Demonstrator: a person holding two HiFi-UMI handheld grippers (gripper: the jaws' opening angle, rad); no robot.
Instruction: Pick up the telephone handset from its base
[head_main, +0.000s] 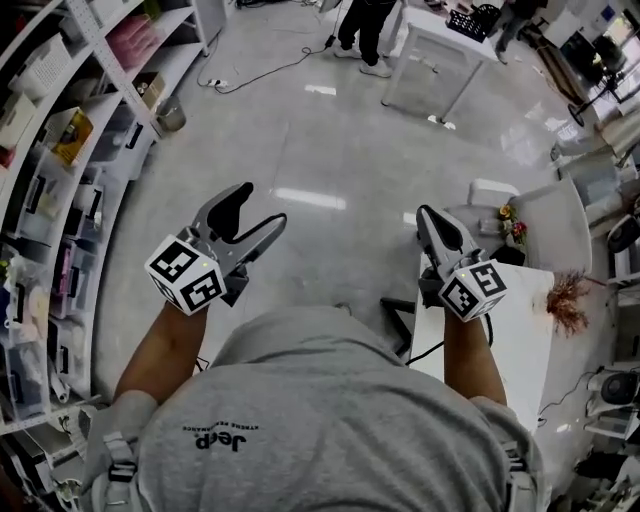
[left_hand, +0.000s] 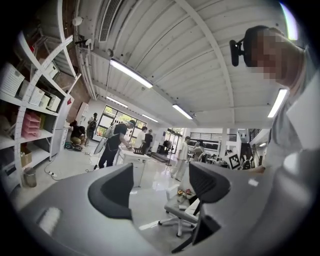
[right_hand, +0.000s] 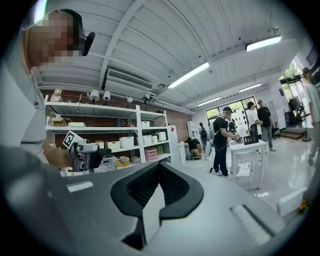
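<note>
Jaws apart on left gripper (left_hand: 160, 186), together on right gripper (right_hand: 159, 175) (both empty).

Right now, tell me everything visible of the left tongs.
The left tongs are grey with two dark-padded jaws, spread apart with nothing between them. A cube of black-and-white square markers sits at their rear. The person's left arm holds them in the air over the glossy floor, pointing forward, touching nothing else.

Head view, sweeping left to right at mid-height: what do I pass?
Storage shelving → left tool, jaws apart → right tool, jaws together → red-brown dried sprig on the white table.
</note>
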